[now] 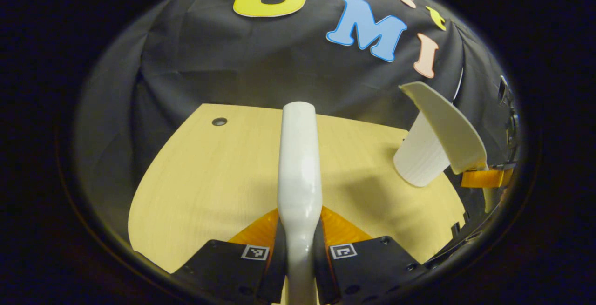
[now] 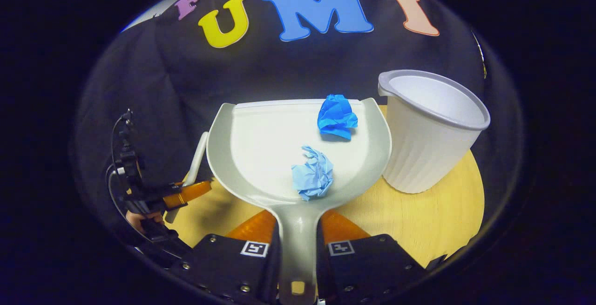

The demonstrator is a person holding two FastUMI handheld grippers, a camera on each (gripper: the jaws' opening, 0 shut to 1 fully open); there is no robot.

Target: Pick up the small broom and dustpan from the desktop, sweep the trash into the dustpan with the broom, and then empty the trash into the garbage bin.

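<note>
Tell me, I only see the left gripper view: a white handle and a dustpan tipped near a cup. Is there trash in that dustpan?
Observer: Yes, two crumpled paper balls lie in the dustpan, one dark blue, one light blue.
Operator: Is the cup empty?
Observer: The white bin is open-topped, and what shows of its inside is bare.
Operator: Who holds the dustpan?
Observer: The right gripper, shut on its handle.
</note>
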